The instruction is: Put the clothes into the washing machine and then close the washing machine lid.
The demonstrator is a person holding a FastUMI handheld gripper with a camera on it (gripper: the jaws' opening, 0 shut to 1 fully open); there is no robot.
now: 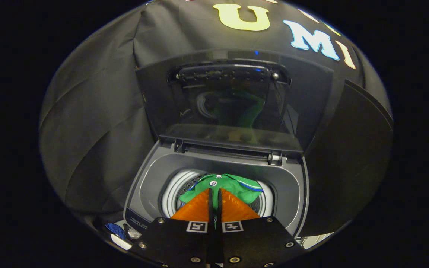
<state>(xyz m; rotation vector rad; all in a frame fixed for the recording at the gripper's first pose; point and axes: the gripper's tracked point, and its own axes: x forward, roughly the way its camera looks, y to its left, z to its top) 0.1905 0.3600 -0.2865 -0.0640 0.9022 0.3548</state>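
So the gripper (215, 193) has its orange fingers (196, 210) pressed together over the drum, pinching what looks like a fold of the green shirt (237, 186), though I can't tell for sure. Shirt sits in the washing machine (292, 186) tub. The lid (233, 100) stands upright behind. Risk: cloth snagging and getting dragged back out.

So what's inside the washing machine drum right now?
A green garment with blue trim lies in the drum, just beyond the nearly closed orange fingers. The fingers and the garment cover the drum's bottom. The lid stands open.
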